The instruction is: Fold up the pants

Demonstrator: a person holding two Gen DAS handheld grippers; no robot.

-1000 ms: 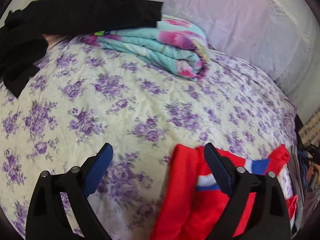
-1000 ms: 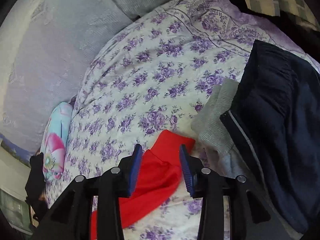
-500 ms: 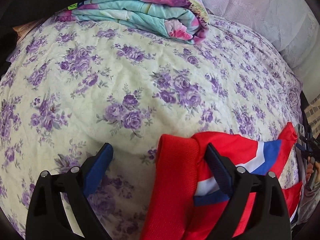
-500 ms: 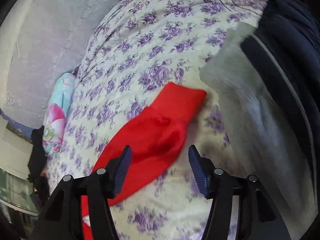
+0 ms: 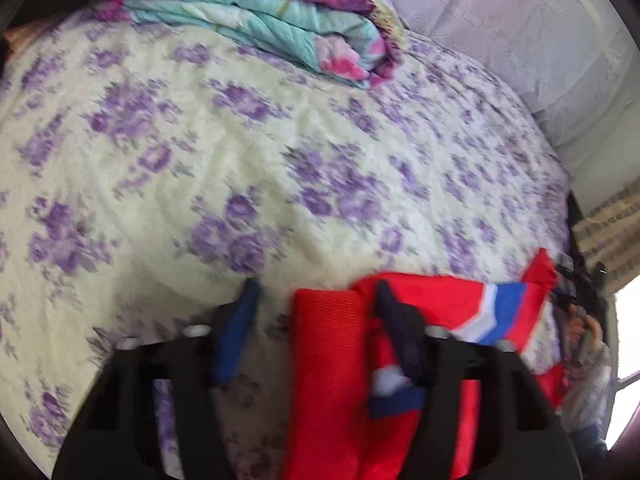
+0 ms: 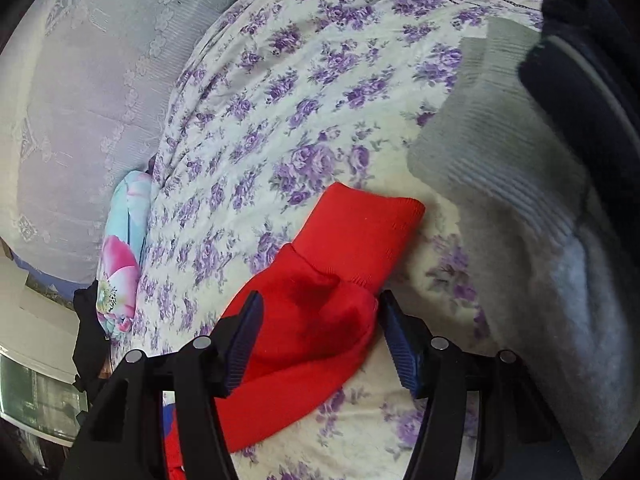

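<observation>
Red pants with white and blue stripes (image 5: 332, 364) lie on a floral bedspread (image 5: 240, 160). In the left wrist view my left gripper (image 5: 316, 312) is open, its blue-padded fingers straddling the red ribbed waistband, close over it. In the right wrist view my right gripper (image 6: 320, 328) is open, its fingers on either side of a red pant leg (image 6: 320, 320) just behind its ribbed cuff (image 6: 360, 236). Neither gripper has closed on the cloth.
A folded turquoise and pink quilt (image 5: 288, 20) lies at the far side of the bed. A lilac headboard cover (image 5: 520, 40) is behind it. A grey knit garment (image 6: 500, 168) and dark navy clothing (image 6: 584, 100) lie right of the red leg.
Both grippers have moved down and forward onto the red pants. The left fingers have narrowed around the waistband. The right gripper now straddles the leg.
</observation>
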